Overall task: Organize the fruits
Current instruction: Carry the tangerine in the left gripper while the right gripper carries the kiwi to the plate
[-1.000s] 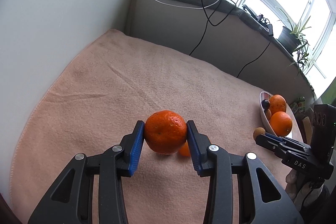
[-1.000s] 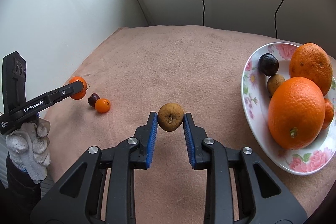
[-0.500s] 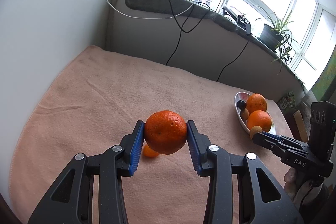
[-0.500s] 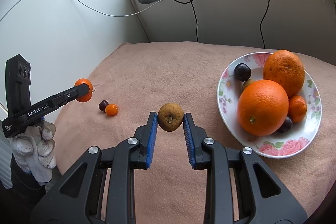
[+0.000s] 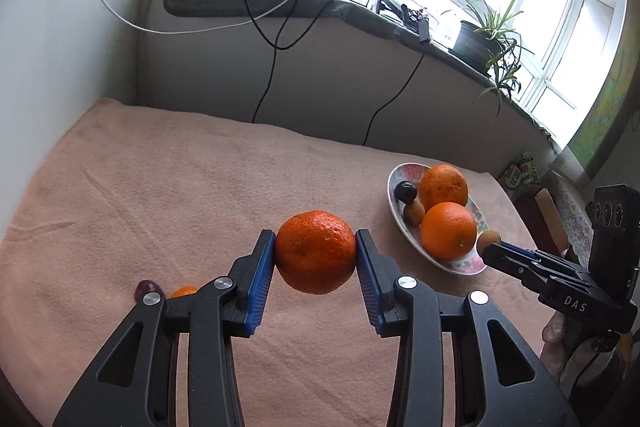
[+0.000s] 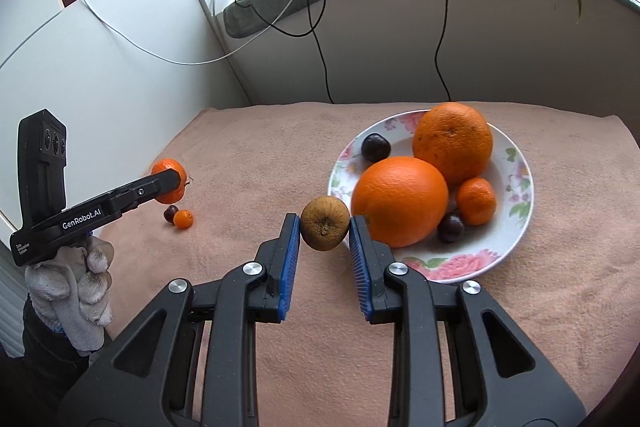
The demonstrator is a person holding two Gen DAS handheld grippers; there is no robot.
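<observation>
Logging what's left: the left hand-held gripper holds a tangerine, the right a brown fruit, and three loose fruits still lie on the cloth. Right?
Not three: the right wrist view shows two on the cloth, a dark cherry and a small orange fruit. The grips are right: tangerine, brown fruit.

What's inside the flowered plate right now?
The flowered plate holds two large oranges, a small mandarin and two dark plums. The left view adds a small brown fruit. Whatever lies beneath the oranges is hidden.
</observation>
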